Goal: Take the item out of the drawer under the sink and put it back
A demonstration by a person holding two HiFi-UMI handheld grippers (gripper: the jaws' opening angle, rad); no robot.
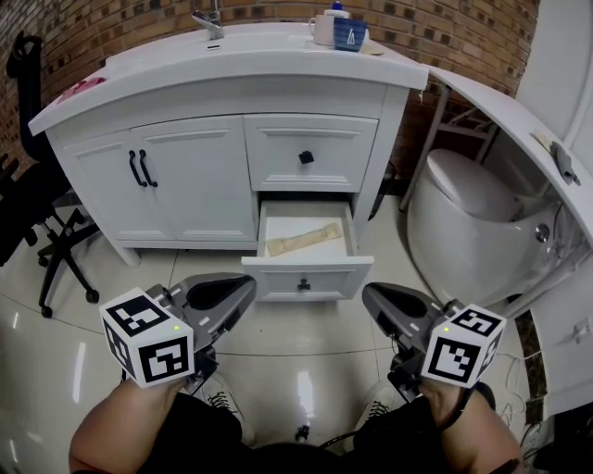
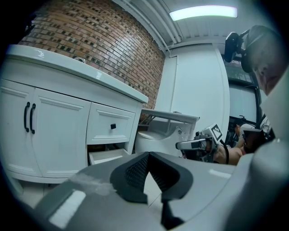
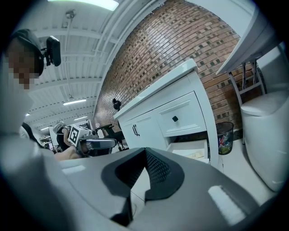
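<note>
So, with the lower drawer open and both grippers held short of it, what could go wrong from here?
The left gripper and right gripper both have their jaws together. Reaching in like that would likely shove the beige item rather than grip it. The item lies flat in the open drawer, below the closed upper drawer, so a gripper may knock either front.

A white vanity [image 1: 185, 176] is standing against a brick wall [image 1: 445, 28]. Glossy pale floor tiles [image 1: 56, 370] are spreading out in front of the vanity, reflecting light. A black office chair [image 1: 23, 204] is sitting to the vanity's left, a white toilet [image 1: 463, 208] to its right, and a dark bin [image 3: 224, 135] near its right side. Above the vanity, a ceiling strip light [image 2: 203, 12] is glowing.
</note>
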